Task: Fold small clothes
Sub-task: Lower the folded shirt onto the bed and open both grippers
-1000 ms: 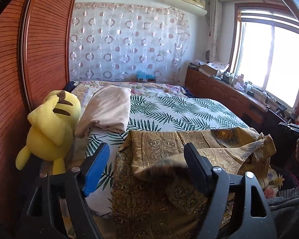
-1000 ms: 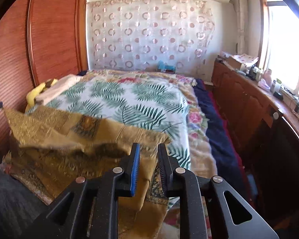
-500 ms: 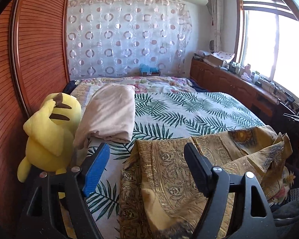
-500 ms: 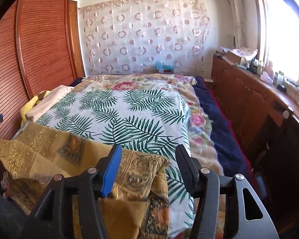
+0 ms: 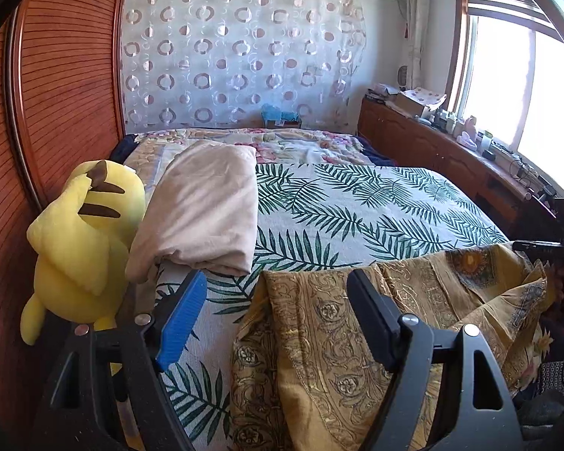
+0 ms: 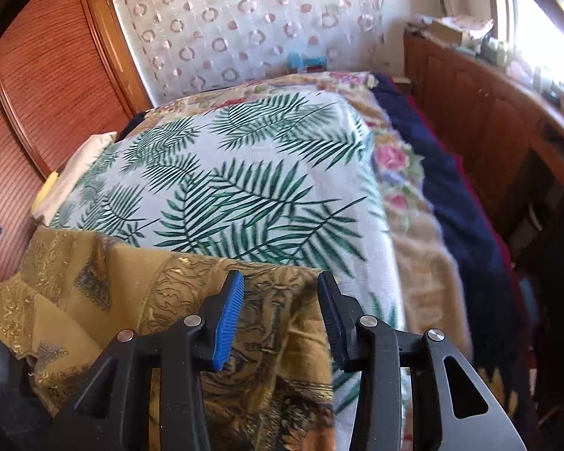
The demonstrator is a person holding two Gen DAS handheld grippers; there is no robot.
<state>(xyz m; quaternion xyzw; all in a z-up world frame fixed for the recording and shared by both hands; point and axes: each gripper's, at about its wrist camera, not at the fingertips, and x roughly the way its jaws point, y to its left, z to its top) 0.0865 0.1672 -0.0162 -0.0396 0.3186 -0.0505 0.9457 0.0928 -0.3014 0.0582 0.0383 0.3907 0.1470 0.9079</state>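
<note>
The left gripper [image 5: 276, 314] stands wide apart, its blue-padded finger over the leaf-print bedspread [image 5: 357, 206] and its black finger over the gold patterned garment [image 5: 319, 338], with nothing between the two. The right gripper [image 6: 280, 312] is also spread, though less widely, and holds nothing; the garment [image 6: 131, 289] lies beneath and between its fingers without being pinched. The garment sits rumpled along the near edge of the bed, draped over the bedspread's front and bunched into loose folds. The left wrist view shows its full width, running to a raised, crumpled corner at the far right, where a dark piece of the other tool shows at the picture's edge. That view alone takes in the yellow plush toy [image 5: 82, 240] leaning against the wooden wardrobe [image 5: 67, 94], with a folded beige cloth [image 5: 203, 206] just beside it on the bedspread, and the bright window [image 5: 515, 86] above a cluttered wooden cabinet [image 5: 432, 150]. The right wrist view, slightly blurred, shows instead the bed's right side: a floral quilt [image 6: 398, 173] and a dark blue blanket [image 6: 466, 203] hanging past the bedspread [image 6: 244, 173]; the beige cloth [image 6: 75, 173] shows only as a sliver at far left.
</note>
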